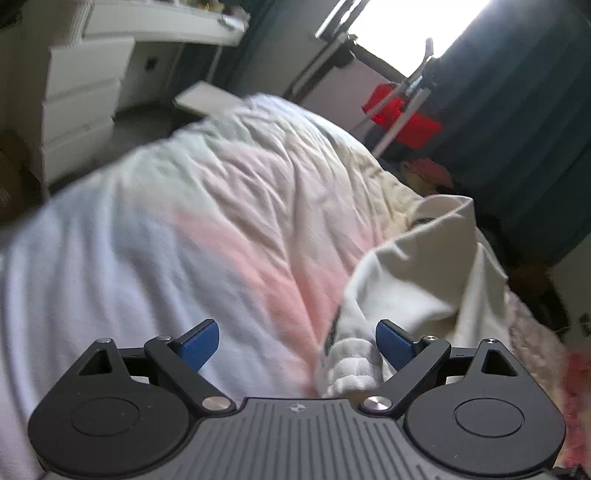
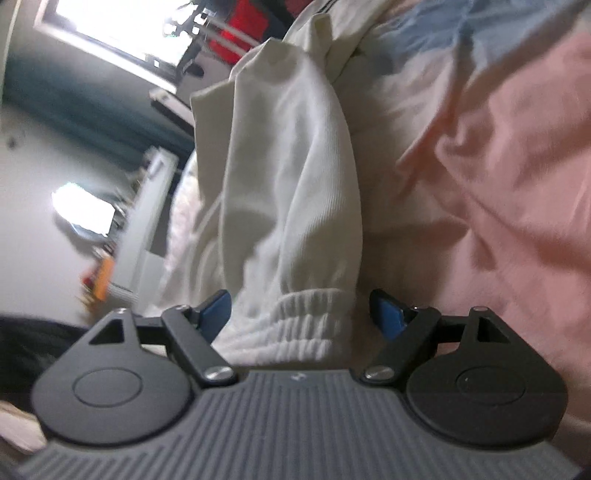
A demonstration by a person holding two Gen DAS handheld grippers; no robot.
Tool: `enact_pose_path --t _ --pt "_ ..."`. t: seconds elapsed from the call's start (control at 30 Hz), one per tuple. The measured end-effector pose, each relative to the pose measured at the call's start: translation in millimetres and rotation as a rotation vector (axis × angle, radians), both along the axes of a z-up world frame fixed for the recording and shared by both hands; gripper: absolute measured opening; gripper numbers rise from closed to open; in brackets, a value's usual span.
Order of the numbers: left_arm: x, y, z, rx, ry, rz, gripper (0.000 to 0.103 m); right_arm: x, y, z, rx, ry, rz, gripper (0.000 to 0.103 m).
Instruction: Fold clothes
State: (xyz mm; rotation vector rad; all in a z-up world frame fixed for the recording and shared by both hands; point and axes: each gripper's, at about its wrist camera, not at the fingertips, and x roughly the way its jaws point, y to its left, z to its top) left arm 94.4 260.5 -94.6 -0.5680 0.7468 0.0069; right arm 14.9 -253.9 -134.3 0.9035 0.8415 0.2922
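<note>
A: Start at the left of the left wrist view. What stands around?

B: A white drawer unit (image 1: pixel 79 99) at the far left, with a white table (image 1: pixel 166 22) above it; small items on top are too blurred to name. Then the bed, covered by a rumpled pastel duvet (image 1: pixel 166 229) in white, pink and pale blue. A flat white board (image 1: pixel 207 98) lies past its far end. Further right, a red crate (image 1: pixel 402 114) under a pale metal rack (image 1: pixel 402 107), then a dark blue curtain (image 1: pixel 517 129) beside the bright window.

A: What is in the crate?

B: I cannot tell. No writing is readable anywhere either.

A: And the clothing?

B: A cream sweatshirt (image 1: pixel 417 273) lies on the duvet at the right. Its ribbed cuff (image 1: pixel 351 365) sits between the jaws of the left gripper (image 1: pixel 297 345), close to the right finger (image 1: pixel 393 345). The jaws are spread wide, gripping nothing.

A: The right wrist view?

B: Blurred shelving at the left, then the sweatshirt's sleeve (image 2: pixel 291 166) running up the middle, with the pink duvet to its right. The right gripper (image 2: pixel 301 314) has its jaws released too; the ribbed cuff lies between them, just beside the left finger (image 2: pixel 216 312) and apart from the right one.
</note>
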Motion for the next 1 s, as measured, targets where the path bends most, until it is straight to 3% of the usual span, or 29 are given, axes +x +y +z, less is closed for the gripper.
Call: enact_pose_path --t 0.17,0.23,0.4,0.43,0.5,0.53,0.6,0.67,0.83,1.0 --pt "6 -3 -9 -0.075 0.017 -0.067 0.090 3 -4 -7 0.065 0.012 -0.028 0.084" --pt "6 -4 -10 -0.095 0.011 -0.086 0.086 5 -4 -11 0.070 0.027 -0.037 0.078" --pt "9 -10 -19 -0.169 0.030 -0.134 0.061 15 -3 -26 0.123 0.058 -0.039 0.073" --pt "11 -12 -21 -0.176 0.030 -0.138 0.061 18 -1 -26 0.121 0.060 -0.020 0.072" --pt "16 -19 -26 -0.164 0.039 -0.140 0.050 24 5 -26 0.098 0.064 0.026 0.068" --pt "18 -22 -28 -0.147 0.042 -0.117 0.047 25 8 -25 0.076 0.065 0.041 0.061" --pt "21 -26 -28 -0.134 0.038 -0.083 0.030 23 10 -24 0.050 0.070 0.044 0.043" --pt "22 -29 -22 -0.122 0.006 -0.077 0.020 17 11 -21 0.062 0.062 0.022 0.034" --pt "47 -20 22 -0.015 -0.079 -0.041 0.016 -9 30 9 0.071 -0.023 -0.028 0.025" --pt "97 15 75 0.092 -0.133 0.046 0.016 -16 90 29 0.159 -0.096 -0.034 0.025"
